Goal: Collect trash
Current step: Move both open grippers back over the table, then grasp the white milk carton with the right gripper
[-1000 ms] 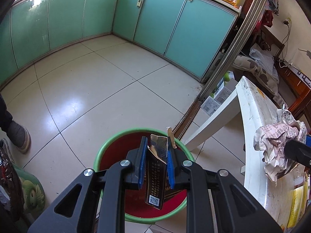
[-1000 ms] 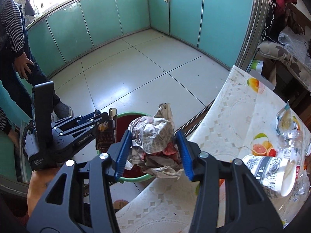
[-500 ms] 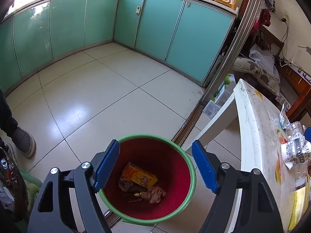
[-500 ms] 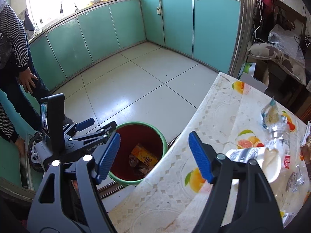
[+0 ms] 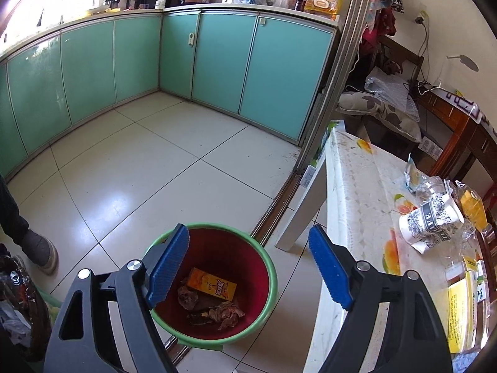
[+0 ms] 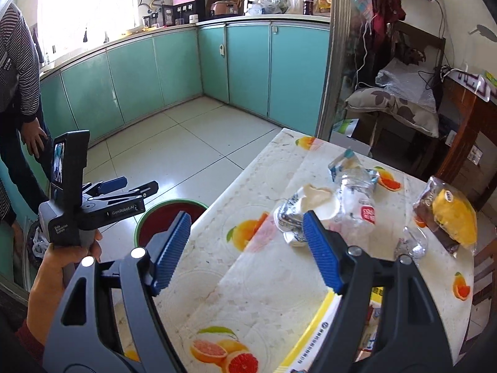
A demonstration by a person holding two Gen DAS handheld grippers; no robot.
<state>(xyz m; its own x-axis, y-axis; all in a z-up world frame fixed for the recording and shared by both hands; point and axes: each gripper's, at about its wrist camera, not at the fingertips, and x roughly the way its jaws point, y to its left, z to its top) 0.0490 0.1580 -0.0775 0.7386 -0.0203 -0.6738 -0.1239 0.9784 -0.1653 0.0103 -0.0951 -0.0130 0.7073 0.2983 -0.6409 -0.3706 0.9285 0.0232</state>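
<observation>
A red bin with a green rim (image 5: 267, 267) stands on the floor beside the table; it also shows in the right wrist view (image 6: 146, 217). In it lie an orange carton (image 5: 212, 286) and crumpled paper (image 5: 228, 312). My left gripper (image 5: 248, 267) is open and empty above the bin. My right gripper (image 6: 247, 250) is open and empty above the table (image 6: 264, 295). Ahead of it lie a crushed paper cup (image 6: 298, 214), a crushed plastic bottle (image 6: 357, 199) and a yellow snack bag (image 6: 450, 217). The cup (image 5: 431, 220) also shows in the left wrist view.
A yellow booklet (image 6: 313, 338) lies at the table's near edge. A person (image 6: 18, 93) stands at the left, a shoe (image 5: 42, 248) near the bin. Teal cabinets (image 5: 217, 62) line the far walls. A chair with a cushion (image 6: 397, 105) stands behind the table.
Both grippers opened: the left dropped a dark wrapper and the right dropped a crumpled paper wad into the bin. Both then rose, and the right swung over the table.
</observation>
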